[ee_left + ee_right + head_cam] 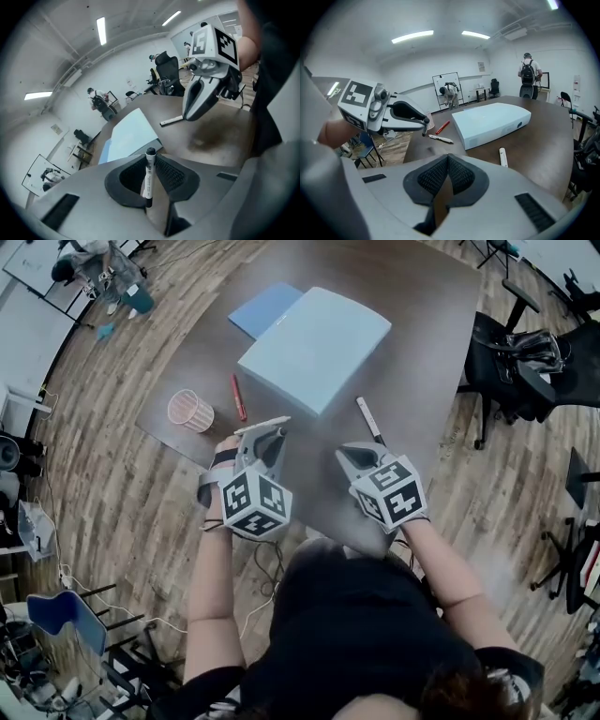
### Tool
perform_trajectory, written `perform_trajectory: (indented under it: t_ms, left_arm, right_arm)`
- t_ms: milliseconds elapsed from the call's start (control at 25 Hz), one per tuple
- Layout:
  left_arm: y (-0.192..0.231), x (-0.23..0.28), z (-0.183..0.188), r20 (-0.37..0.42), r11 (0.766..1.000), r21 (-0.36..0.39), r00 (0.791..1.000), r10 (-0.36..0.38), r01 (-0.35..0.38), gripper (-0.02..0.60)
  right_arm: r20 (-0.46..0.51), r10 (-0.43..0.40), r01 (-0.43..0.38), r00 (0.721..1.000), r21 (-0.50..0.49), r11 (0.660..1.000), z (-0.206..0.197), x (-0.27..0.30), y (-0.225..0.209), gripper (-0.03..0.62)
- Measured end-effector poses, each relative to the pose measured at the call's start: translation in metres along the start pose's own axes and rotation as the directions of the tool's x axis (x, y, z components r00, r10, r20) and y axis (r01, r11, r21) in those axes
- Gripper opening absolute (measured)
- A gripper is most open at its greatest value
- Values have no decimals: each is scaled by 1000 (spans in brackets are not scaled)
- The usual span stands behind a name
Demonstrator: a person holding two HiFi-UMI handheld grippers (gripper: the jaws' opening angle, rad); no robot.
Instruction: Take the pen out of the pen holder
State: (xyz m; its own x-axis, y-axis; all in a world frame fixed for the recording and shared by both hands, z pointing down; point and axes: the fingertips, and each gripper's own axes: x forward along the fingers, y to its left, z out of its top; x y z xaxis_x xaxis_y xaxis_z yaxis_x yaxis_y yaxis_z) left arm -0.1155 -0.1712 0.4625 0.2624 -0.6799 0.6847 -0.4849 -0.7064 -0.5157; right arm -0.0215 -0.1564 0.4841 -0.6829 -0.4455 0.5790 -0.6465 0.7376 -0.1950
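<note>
A pink mesh pen holder [190, 410] stands near the table's left corner, with no pen showing in it. My left gripper [265, 435] is to its right, shut on a white pen with a black cap [149, 176] that stands crosswise between the pads. A red pen [238, 397] lies just beyond it. In the right gripper view another white pen [439, 138] lies on the table past the left gripper's tip [424, 123]. My right gripper [359, 454] hovers over the table's near edge, shut with nothing between its pads [448, 161].
A large light-blue box [314, 348] fills the middle of the brown table [431, 352], with a blue folder [265, 307] behind it. A white marker [369, 420] lies ahead of the right gripper. Office chairs [511, 362] stand at the right, and people are in the background.
</note>
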Motion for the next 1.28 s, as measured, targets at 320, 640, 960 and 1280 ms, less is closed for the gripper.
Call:
perform_trajectory:
  t_ms: [320,640,960,1280]
  left_arm:
    - [-50,32,-7,-50,979,133,987,-152,158,83]
    - [-95,61,-6,-54,935,259,971,-234,240,81]
    - [-114,76,-9,-59,930,228,958,-282,288,81]
    - [-115,82,-8,-54,938,165,953,-299,304,133]
  right_arm:
    - [-37,-35,36,999,18,999,-20,-9,-11,18]
    - [-56,-59,61,997,38,997,-33,-15,-20,18]
    - [-72,-70,74,995,53,996,-44,-18,-28,18]
    - [-81,-69,74,994,62,995,-50,-19,-33,18]
